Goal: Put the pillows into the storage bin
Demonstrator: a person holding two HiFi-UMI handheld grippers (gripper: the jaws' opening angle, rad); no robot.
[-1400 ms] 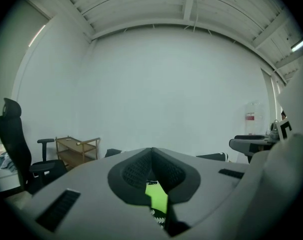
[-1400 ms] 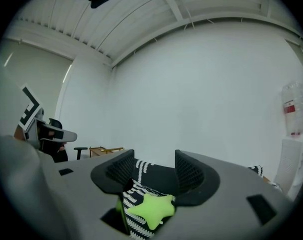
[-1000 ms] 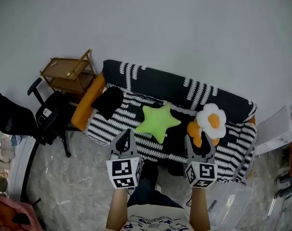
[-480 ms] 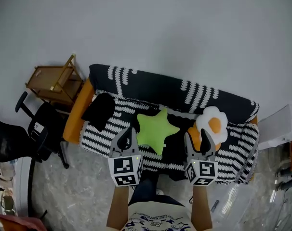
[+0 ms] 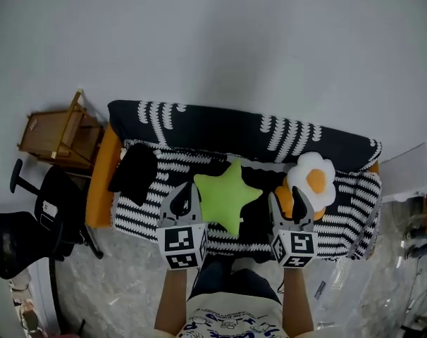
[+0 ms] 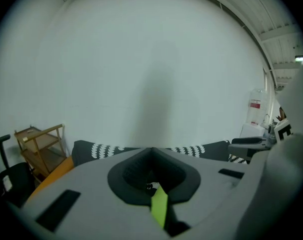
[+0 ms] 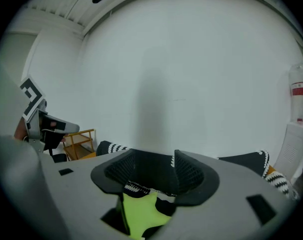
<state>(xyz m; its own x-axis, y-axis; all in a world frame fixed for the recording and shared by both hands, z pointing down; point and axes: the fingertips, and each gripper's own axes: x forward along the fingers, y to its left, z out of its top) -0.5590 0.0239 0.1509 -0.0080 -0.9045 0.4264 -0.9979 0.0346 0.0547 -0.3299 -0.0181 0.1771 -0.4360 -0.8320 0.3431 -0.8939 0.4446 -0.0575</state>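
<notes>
orange pillow (image 5: pixel 285 201): mostly hidden behind egg pillow (image 5: pixel 313 180) | office chair (image 5: pixel 13 241): cut off at left edge

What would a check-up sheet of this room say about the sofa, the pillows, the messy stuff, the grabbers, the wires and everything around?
Surface: sofa with a black-and-white striped cover, on a grey floor.
Job's things: green star pillow and fried-egg pillow lie on the seat; a clear container on the floor, lower right, may be the bin.
Clutter: black cushion at the sofa's left end.
Grippers: left gripper jaws together, empty; right gripper jaws apart, empty.
Cables: nothing seen.
Surroundings: wooden cart, black office chair, plain wall.
</notes>
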